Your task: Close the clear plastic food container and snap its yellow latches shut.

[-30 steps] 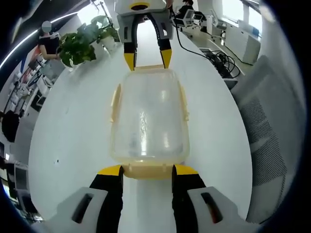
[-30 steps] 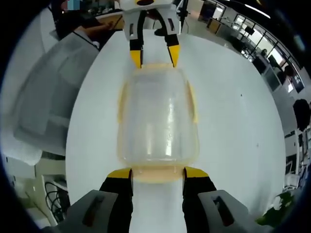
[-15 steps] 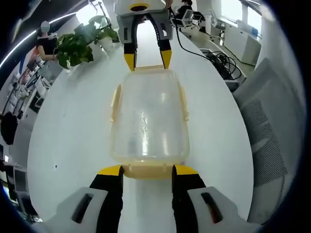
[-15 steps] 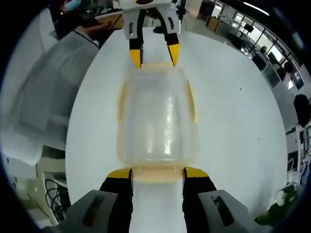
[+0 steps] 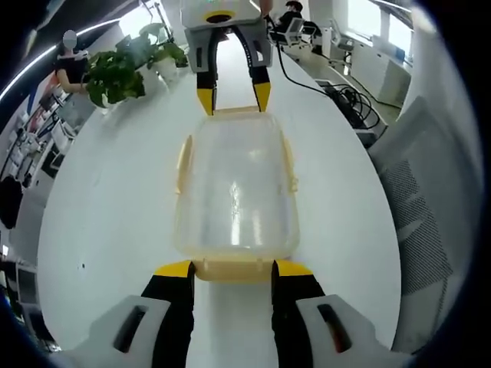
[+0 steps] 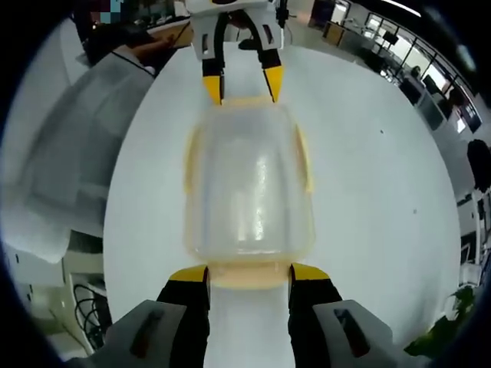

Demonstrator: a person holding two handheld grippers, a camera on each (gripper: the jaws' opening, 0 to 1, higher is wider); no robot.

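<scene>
white table point(image 5: 107, 207) | one container point(image 5: 234, 192) | two tongs: left tongs point(image 5: 232, 268), right tongs point(image 6: 249, 274)

Clear plastic food container point(image 5: 234, 195) | lid on, upright | yellow latches point(image 5: 233, 269) at rim | centred on white table point(image 5: 107, 207)

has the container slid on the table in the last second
No. In the left gripper view the clear container stays between the left gripper and the right gripper; only the plant background shifts, so the camera moved.
</scene>
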